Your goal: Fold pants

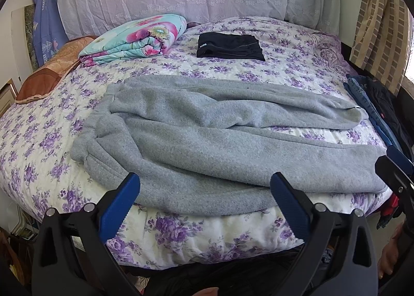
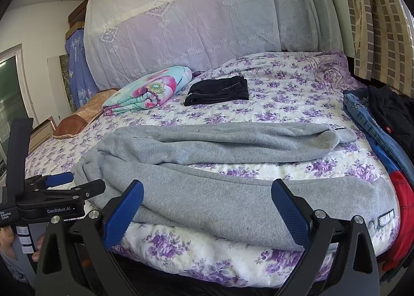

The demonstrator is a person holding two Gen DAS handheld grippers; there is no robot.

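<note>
We hold both grippers, left gripper (image 1: 204, 192) and right gripper (image 2: 207, 200), jaws spread, empty. Grey pants (image 1: 220, 135) sprawl on bed (image 1: 181, 233). Best we pinch near leg's edge, lift evenly.

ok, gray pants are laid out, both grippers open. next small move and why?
Probably close both on the near leg's edge to fold it over the far leg: the gray pants lie with legs apart, and the left hand-held gripper and right hand-held gripper hover open at that edge.
</note>
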